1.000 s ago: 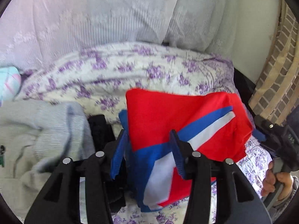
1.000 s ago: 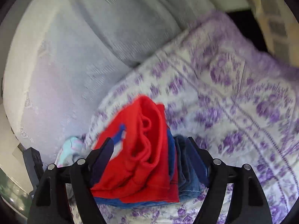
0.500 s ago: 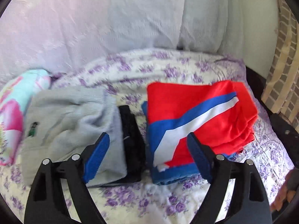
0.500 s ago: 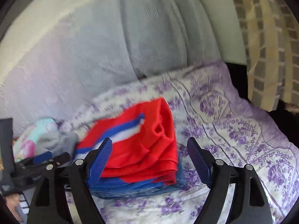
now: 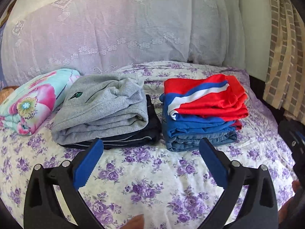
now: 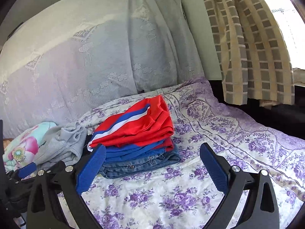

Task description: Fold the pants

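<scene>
2 folded stacks (image 5: 202, 112) on bed (image 5: 144, 171); left hand-held gripper (image 5: 150, 148) & right hand-held gripper (image 6: 152, 152) just opened wide, empty.

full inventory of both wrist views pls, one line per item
red pants: 1, red with blue and white stripe, folded, top of right stack
jeans: 1, blue denim, bottom of right stack
grey sweatpants: 1, grey, top of left stack
dark garment: 1, navy or black, under the grey
floral bundle: 1, turquoise and pink, far left
bedspread: 1, white with purple flowers
lace cover: 1, pale, behind
curtain: 1, beige-grey check, right
left tongs: open, empty, just opened
right tongs: open, empty, just opened
</scene>
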`<state>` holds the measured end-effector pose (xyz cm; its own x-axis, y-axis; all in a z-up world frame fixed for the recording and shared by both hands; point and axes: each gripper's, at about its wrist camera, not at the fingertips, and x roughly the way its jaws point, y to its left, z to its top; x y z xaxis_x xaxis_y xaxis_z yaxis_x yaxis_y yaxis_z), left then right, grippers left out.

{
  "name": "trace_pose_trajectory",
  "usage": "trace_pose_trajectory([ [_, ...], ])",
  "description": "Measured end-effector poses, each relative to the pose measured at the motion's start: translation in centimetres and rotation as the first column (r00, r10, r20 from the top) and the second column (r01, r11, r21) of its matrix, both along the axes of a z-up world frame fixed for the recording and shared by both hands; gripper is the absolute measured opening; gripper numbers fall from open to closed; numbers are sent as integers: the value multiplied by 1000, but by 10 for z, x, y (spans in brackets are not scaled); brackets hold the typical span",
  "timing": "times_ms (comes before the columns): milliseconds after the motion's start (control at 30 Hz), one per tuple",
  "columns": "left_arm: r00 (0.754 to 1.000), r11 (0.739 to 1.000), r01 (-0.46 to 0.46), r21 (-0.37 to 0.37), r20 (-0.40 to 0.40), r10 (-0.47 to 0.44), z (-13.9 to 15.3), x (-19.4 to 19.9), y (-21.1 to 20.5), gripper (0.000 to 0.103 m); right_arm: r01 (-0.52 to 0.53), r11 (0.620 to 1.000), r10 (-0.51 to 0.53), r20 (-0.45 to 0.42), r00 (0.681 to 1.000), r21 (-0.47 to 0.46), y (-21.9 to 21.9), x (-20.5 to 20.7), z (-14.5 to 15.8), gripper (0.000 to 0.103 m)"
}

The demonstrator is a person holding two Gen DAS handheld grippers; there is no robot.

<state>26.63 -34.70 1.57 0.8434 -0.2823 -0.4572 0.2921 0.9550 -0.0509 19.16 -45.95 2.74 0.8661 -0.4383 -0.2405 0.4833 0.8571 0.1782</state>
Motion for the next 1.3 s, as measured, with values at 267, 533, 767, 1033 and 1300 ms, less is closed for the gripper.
trace_pose_trajectory([
  [267,999,999,34,16,-26,-34,-9,3,-6,98,-16,993,9,-61,998,-118,12,9,-10,99],
  [533,999,1000,28,13,-33,-28,-7,-3,1,98,-30,991,18,-93,996,-132,23,8,-9,99],
  [767,999,999,36,35,-12,-35,-2,-12,-3,98,-39,993,26,-112,993,-110,21,12,-12,99],
  [1033,999,998,44,41,-1,-44,0,-16,-5,98,-38,995,30,-101,994,-87,18,9,-12,99],
  [1300,999,998,44,40,-6,-43,3,-18,-5,98,-38,996,30,-96,995,-78,16,8,-11,99],
])
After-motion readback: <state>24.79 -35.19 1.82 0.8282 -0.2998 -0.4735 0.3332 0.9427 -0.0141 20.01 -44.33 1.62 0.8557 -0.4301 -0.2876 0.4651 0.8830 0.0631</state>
